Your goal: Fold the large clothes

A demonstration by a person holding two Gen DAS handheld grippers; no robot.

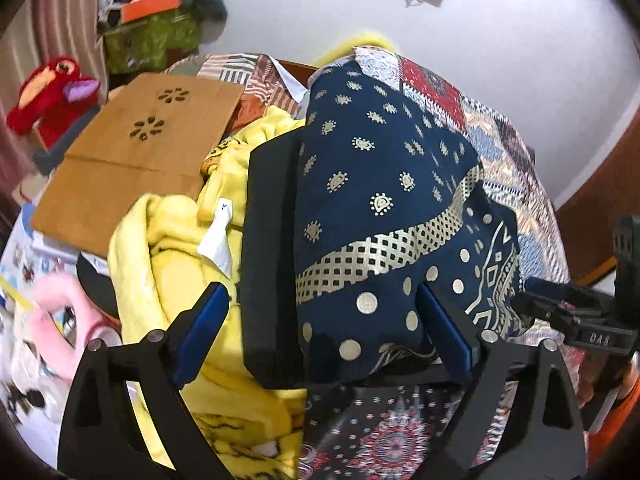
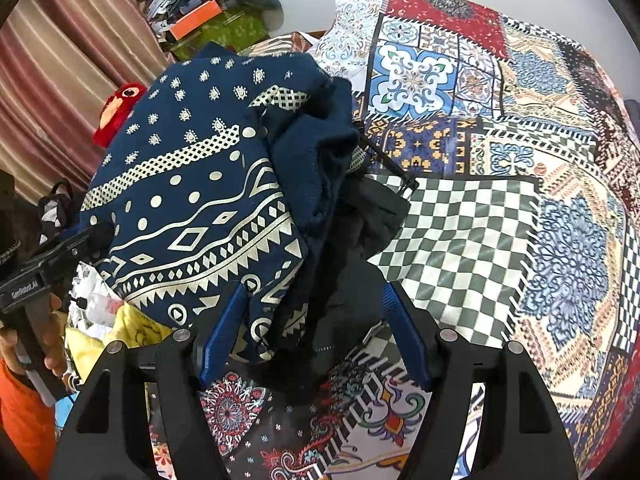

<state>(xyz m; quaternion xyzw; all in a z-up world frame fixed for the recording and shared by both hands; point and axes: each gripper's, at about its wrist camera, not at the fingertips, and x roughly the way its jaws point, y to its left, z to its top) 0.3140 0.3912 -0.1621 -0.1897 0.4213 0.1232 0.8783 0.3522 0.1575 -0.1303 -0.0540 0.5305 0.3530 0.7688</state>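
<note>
A navy garment (image 1: 380,200) with cream prints lies bunched in a folded heap on the bed, partly over a black board (image 1: 272,240). My left gripper (image 1: 326,324) is open wide: the navy cloth and the board's edge lie between its blue pads, neither pad pressing. In the right wrist view the same garment (image 2: 200,200) shows its zigzag border and a rumpled plain navy fold. My right gripper (image 2: 314,334) is open around the garment's near edge and some dark cloth. A hand holds the left gripper's handle (image 2: 36,280) at the far left.
A yellow blanket (image 1: 180,280) lies left of the board, with a brown cardboard sheet (image 1: 132,160) and a red plush toy (image 1: 48,96) beyond. A patchwork bedspread (image 2: 500,200) covers the bed to the right. Boxes and clutter (image 2: 208,16) stand by the striped curtain (image 2: 60,80).
</note>
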